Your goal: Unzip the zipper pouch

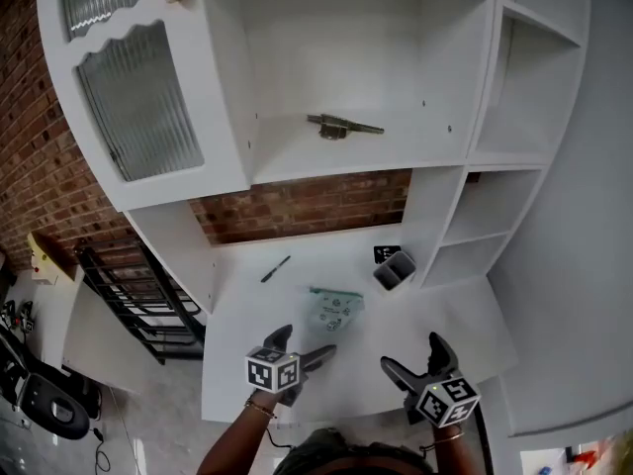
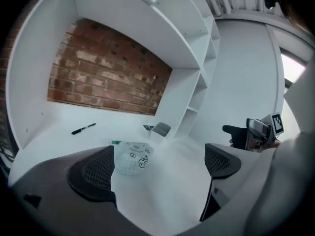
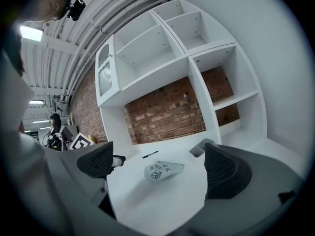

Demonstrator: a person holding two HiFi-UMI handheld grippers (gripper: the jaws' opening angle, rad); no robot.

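Glass door: ribbed-glass cabinet door [image 1: 138,97] hangs at upper left, with brick wall beside and below it.
Pen: a dark pen [image 1: 276,268] lies on the white desk [image 1: 237,310], left of and behind the pouch, apart from it.
Left gripper: the left gripper [image 1: 302,346] hovers over the desk's near edge with its marker cube facing up. The jaws are spread wide with nothing between them. Its own view shows only bare desk in the gap, with the pouch farther off, just past the left jaw.
Zipper pouch: the zipper pouch [image 1: 334,308] lies flat near mid-desk, ahead of both grippers and touched by neither. It is translucent with small printed figures and a teal strip along its far edge. Too small to tell whether the zip is open or closed.
Grey container: a small grey open box [image 1: 395,270] stands right of and behind the pouch, near the shelf upright, with a black marker tag just behind it.
Right gripper: the right gripper [image 1: 413,357] is at the desk's near edge, right of the left one. Its jaws are also wide apart and hold nothing, and its view frames the pouch between them, well ahead.
Shelf: a metallic object [image 1: 341,126], possibly a tool, rests on the upper shelf.
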